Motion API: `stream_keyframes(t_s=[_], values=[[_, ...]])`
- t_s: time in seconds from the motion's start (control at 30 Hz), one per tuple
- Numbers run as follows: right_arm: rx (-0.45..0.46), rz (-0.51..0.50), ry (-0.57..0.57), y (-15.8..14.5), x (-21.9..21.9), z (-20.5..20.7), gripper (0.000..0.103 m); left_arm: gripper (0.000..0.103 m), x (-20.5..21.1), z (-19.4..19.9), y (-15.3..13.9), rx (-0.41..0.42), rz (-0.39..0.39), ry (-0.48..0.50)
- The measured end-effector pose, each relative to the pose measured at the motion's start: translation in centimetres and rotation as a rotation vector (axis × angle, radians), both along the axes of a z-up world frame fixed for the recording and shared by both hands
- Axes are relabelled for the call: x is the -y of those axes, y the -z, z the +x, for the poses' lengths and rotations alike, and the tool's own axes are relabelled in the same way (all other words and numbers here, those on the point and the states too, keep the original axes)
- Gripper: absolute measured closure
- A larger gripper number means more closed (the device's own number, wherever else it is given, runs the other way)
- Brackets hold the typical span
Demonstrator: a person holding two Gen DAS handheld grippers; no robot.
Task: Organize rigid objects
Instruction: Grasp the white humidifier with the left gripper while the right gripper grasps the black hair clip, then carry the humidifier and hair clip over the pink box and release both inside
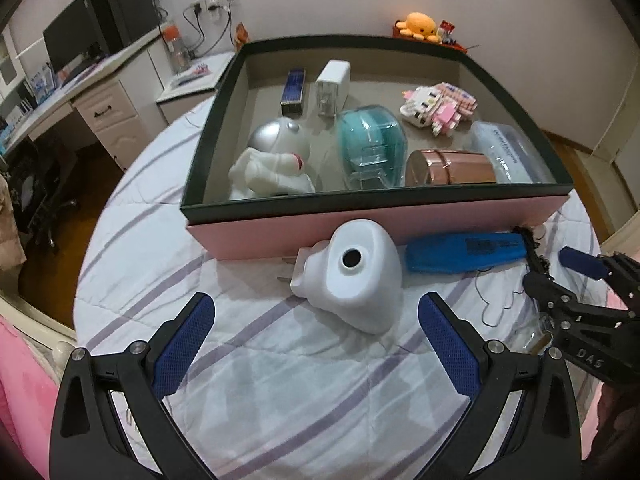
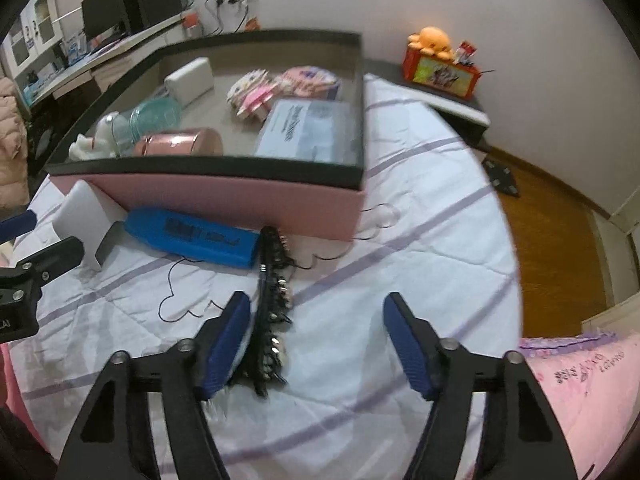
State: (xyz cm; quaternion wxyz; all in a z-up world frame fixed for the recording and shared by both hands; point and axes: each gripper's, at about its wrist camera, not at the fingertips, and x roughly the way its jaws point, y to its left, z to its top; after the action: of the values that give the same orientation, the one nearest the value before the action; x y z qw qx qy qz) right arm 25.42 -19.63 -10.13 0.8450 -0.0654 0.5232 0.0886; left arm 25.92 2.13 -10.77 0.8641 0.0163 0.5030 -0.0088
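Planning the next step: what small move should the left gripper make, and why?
Probably ease the left gripper forward and close on the white plug-in device. It lies on the bedspread outside the pink box, just ahead of the open jaws.

White plug-in device (image 1: 352,274), blue case (image 1: 464,250), black studded strip (image 2: 272,312) beside pink box (image 1: 380,224).

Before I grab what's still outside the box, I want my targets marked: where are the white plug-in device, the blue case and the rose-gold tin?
white plug-in device (image 1: 352,280), left wrist view, top face below its round hole.
blue case (image 1: 460,254), left wrist view, middle of body.
rose-gold tin (image 1: 452,168), left wrist view, curved side wall.
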Motion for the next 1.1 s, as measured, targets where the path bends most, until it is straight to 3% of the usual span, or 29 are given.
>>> stream_keyframes(t_s=[0.1,0.17,0.23,0.3,0.37,0.43,0.53,1.1], values=[[0.018,-0.005,-0.016,0.3,-0.2,0.2,0.043,0.000,0.0,0.7,0.6,-0.018,0.006,-0.003],[0.031,-0.015,-0.018,0.0,-0.2,0.0,0.052,0.000,0.2,1.0,1.1,-0.037,-0.007,0.011],[0.040,-0.020,-0.009,-0.1,-0.1,-0.1,0.085,0.000,0.5,1.3,1.5,-0.051,-0.030,0.028],[0.048,-0.018,-0.005,-0.1,0.2,-0.3,0.086,0.001,0.8,1.4,1.9,-0.054,-0.041,0.045],[0.049,-0.003,-0.002,-0.2,0.5,-0.4,0.086,0.025,1.2,1.2,2.3,-0.052,-0.068,0.084],[0.051,-0.002,-0.008,-0.1,0.6,-0.2,0.086,0.042,1.6,0.6,2.1,-0.023,-0.028,0.101],[0.050,0.004,-0.008,0.0,0.6,-0.1,0.086,0.042,1.5,0.1,2.0,-0.026,-0.089,0.142],[0.059,0.035,0.006,-0.6,1.1,-0.1,0.086,0.042,1.3,0.6,1.0,-0.001,-0.071,0.112]])
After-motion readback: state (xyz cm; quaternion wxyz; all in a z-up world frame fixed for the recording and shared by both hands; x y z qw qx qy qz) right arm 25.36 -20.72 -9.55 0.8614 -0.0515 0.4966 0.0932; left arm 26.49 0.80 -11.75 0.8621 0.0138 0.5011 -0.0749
